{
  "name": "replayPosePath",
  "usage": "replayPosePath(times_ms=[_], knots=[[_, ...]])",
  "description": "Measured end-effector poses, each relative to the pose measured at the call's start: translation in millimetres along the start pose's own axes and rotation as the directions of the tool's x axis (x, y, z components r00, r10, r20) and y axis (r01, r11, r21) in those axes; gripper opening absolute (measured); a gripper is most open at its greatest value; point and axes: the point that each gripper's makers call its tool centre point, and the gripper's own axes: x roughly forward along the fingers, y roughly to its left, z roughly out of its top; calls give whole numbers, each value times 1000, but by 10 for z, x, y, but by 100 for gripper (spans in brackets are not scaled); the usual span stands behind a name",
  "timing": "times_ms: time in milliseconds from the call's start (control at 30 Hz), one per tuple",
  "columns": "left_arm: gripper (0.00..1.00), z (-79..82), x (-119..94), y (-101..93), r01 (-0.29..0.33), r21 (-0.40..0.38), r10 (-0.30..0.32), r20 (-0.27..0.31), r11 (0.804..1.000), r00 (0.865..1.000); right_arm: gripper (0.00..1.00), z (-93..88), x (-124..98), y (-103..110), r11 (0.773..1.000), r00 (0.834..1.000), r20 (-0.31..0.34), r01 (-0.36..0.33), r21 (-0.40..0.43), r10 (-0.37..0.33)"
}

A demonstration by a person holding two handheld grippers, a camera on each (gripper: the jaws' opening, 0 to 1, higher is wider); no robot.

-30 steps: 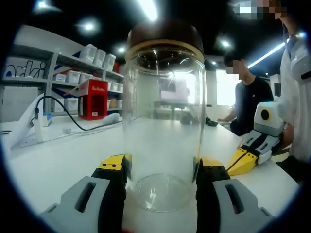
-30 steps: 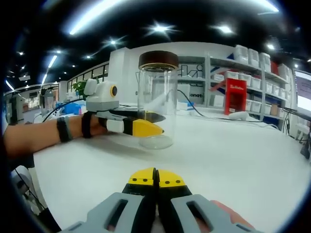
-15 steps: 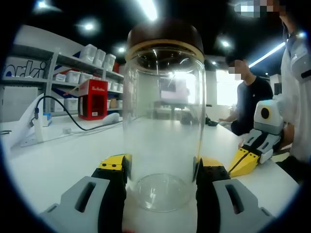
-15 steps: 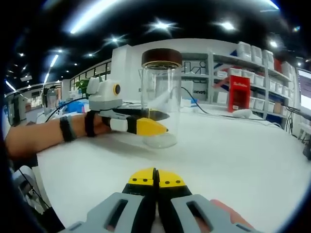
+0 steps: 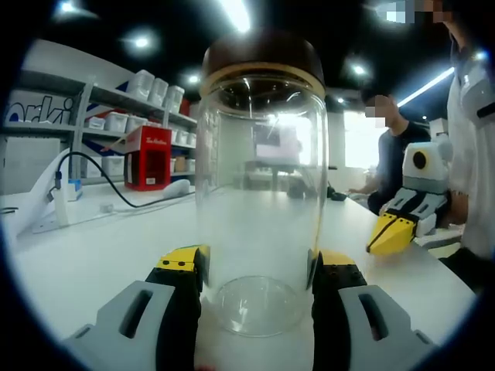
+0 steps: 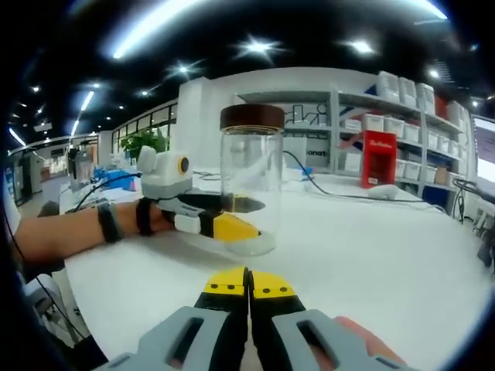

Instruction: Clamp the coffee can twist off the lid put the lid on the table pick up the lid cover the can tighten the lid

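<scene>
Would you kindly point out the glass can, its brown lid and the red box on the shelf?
glass can [image 6: 249, 178], right gripper view, middle of the clear wall.
brown lid [image 6: 252, 117], right gripper view, its side band.
red box [image 5: 145, 158], left gripper view, its front face.

In your left gripper view, the jar [image 5: 261, 201] stands on the table [image 5: 93, 247] between your left gripper's [image 5: 259, 290] jaws, the lid [image 5: 263, 54] on top. Your right gripper [image 5: 394, 230] sits well off to its right. Shelves [image 5: 116, 116] run behind at left, a box [image 5: 147, 158] before them. A person [image 5: 398, 158] sits behind at right.
</scene>
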Motion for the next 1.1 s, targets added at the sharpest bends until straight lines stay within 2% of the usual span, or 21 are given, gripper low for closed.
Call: replayPosePath(times_ms=[700, 800, 900, 1000, 1100], knots=[[48, -14, -10, 45, 1, 1, -1, -3, 1000, 1000, 0, 247, -53, 148, 997, 997, -16, -73, -24, 72], [48, -18, -9, 55, 1, 2, -1, -4, 1000, 1000, 0, 354, -81, 176, 996, 996, 2, -92, -5, 92], [48, -21, -8, 65, 1, 2, -1, -4, 1000, 1000, 0, 437, -81, 163, 996, 997, 7, -75, -53, 75], [48, -25, -9, 71, 1, 3, -1, -5, 1000, 1000, 0, 514, -80, 134, 996, 997, 4, -72, -52, 72], [48, -29, -11, 84, 1, 4, -1, -6, 1000, 1000, 0, 644, -105, 154, 995, 997, 29, -72, -66, 74]])
